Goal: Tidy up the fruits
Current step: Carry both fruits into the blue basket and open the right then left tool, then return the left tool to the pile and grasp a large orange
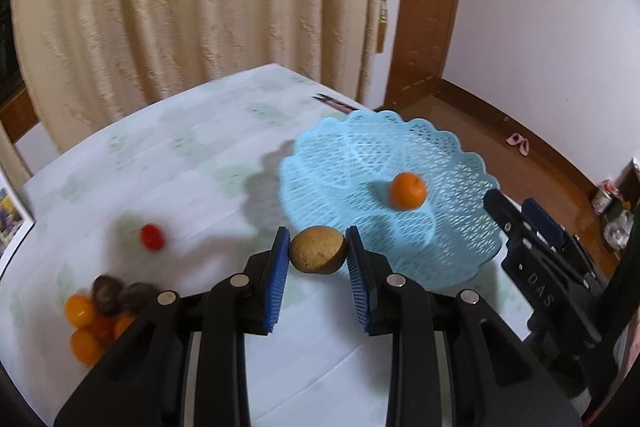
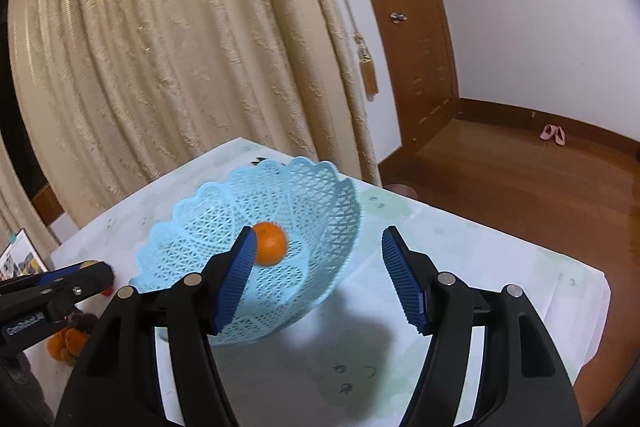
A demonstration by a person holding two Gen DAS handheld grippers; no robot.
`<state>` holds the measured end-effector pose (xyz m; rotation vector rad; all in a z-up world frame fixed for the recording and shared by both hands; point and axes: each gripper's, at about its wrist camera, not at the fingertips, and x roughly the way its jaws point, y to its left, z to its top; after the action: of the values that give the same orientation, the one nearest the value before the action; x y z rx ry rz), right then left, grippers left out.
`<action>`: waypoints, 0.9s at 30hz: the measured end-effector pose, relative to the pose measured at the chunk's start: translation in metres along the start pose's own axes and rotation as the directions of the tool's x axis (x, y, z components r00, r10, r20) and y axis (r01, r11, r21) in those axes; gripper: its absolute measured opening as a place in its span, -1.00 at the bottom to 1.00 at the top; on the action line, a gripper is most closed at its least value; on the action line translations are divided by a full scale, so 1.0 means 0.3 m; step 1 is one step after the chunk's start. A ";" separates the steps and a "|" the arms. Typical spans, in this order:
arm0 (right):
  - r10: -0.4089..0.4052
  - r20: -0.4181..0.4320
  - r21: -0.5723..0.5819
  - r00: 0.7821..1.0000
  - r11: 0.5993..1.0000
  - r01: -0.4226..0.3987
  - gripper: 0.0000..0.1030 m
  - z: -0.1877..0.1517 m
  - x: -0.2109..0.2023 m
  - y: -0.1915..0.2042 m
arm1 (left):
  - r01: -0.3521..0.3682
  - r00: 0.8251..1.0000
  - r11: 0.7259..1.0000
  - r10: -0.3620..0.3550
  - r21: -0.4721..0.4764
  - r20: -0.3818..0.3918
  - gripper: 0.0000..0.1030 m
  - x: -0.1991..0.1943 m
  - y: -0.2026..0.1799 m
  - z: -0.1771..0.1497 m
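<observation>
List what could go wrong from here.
1. The round brown fruit is pinched only at the tips of the left gripper, so it may slip out before reaching the blue basket.
2. The light basket sits tilted; dropping fruit in could tip it or send the orange rolling.

orange (image 1: pixel 408 191) in blue basket (image 1: pixel 452 147), brown fruit (image 1: pixel 318 249) held

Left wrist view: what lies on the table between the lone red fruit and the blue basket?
In the left wrist view, only bare tablecloth and the basket's shadow lie between the red fruit and the blue basket; no other fruit sits there.
</observation>
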<state>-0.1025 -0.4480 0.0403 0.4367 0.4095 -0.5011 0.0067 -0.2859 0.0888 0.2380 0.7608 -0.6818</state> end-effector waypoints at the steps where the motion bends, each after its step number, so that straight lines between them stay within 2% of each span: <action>1: -0.005 0.001 0.006 1.000 1.000 0.005 0.30 0.001 0.000 -0.007 | 0.009 1.000 1.000 -0.009 0.003 -0.004 -0.44 0.012 -0.010 0.006; 13: -0.048 0.010 0.081 0.999 0.996 0.047 0.30 0.011 -0.004 -0.073 | 0.098 0.995 0.994 -0.098 0.045 -0.008 -0.41 0.092 -0.110 0.050; 14: -0.049 0.010 0.081 0.999 0.996 0.048 0.30 0.012 -0.001 -0.071 | 0.108 0.994 0.993 -0.108 0.043 -0.011 -0.37 0.098 -0.108 0.051; 16: -0.050 0.010 0.077 0.999 0.996 0.049 0.30 0.011 -0.001 -0.068 | 0.116 0.993 0.993 -0.115 0.037 -0.011 0.08 0.100 -0.104 0.050; 20: -0.046 0.011 0.075 0.999 0.996 0.045 0.30 0.013 -0.007 -0.068 | 0.094 0.996 0.995 -0.094 0.014 -0.003 0.15 0.085 -0.074 0.055; 22: -0.042 0.012 0.074 0.999 0.996 0.041 0.30 0.015 -0.008 -0.066 | 0.078 0.997 0.997 -0.078 0.002 0.003 0.30 0.074 -0.053 0.057; 27: -0.024 0.008 0.064 1.000 0.998 0.023 0.30 0.015 -0.010 -0.053 | 0.010 1.000 1.000 -0.010 -0.015 0.021 0.33 0.044 0.011 0.057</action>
<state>-0.1122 -0.4616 0.0406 0.4921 0.3908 -0.5398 0.0253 -0.2972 0.0915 0.2135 0.7472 -0.6871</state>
